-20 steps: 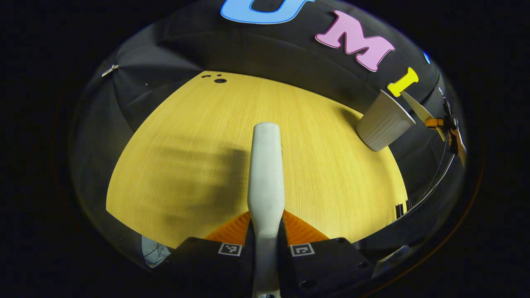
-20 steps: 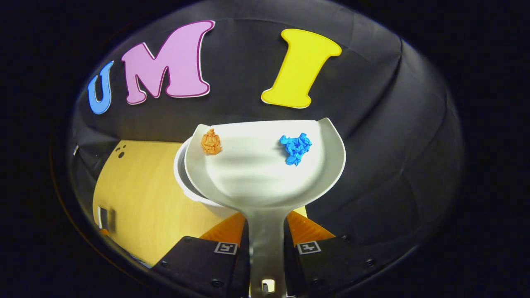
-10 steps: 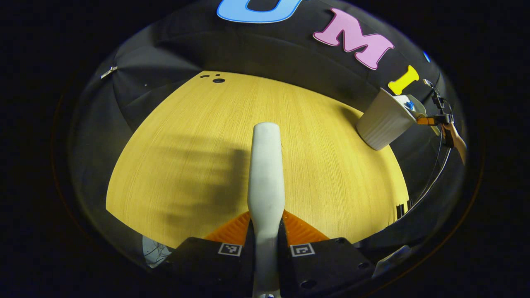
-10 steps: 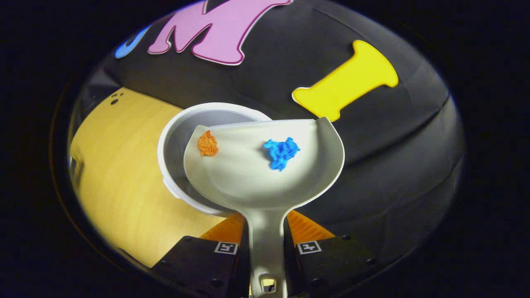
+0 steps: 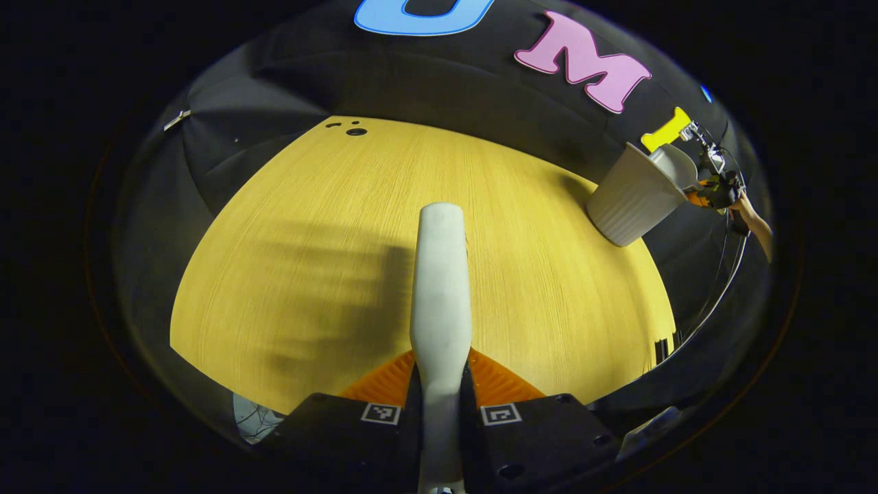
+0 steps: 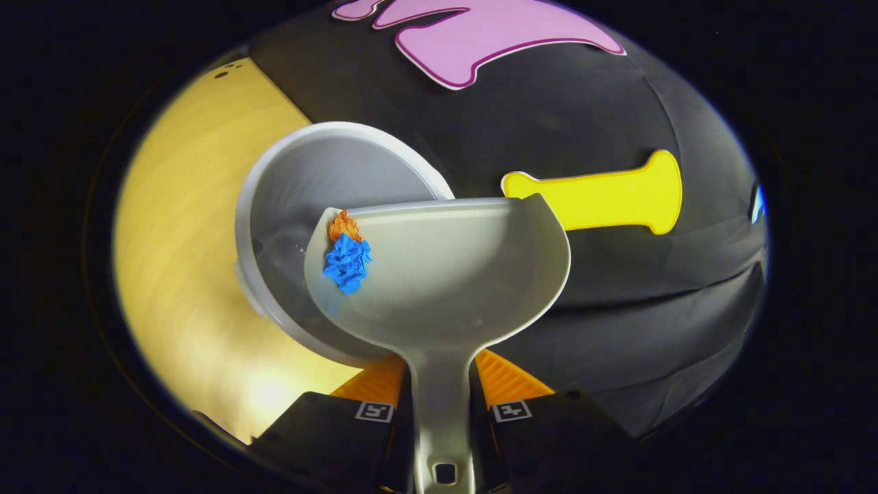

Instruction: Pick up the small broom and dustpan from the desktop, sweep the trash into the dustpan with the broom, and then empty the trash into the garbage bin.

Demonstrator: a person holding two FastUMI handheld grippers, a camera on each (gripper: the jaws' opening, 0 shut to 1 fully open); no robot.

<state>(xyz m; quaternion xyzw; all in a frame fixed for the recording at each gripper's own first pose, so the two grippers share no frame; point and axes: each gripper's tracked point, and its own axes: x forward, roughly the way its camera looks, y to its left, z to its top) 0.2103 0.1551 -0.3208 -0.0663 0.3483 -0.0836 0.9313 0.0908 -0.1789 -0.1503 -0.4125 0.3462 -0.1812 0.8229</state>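
My left gripper [image 5: 440, 384] is shut on the white broom handle [image 5: 440, 288], which points forward above the yellow desktop [image 5: 309, 240]. My right gripper [image 6: 442, 384] is shut on the handle of the white dustpan [image 6: 453, 274], held tilted over the open white garbage bin [image 6: 322, 185]. A blue paper ball [image 6: 346, 264] and an orange paper ball [image 6: 343, 225] lie together at the pan's left rim, above the bin. In the left gripper view the bin [image 5: 627, 199] stands at the far right of the desk with the dustpan [image 5: 675, 165] tipped at its mouth.
The desktop [image 6: 178, 226] runs to the left of the bin in the right gripper view. A hand [image 5: 751, 223] and a cable show beside the bin at the right edge. Small dark holes [image 5: 355, 131] mark the desk's far corner.
The dustpan has rolled leftward over the bin. The blue ball slid across the pan to join the orange one at the left rim. The broom stayed still.
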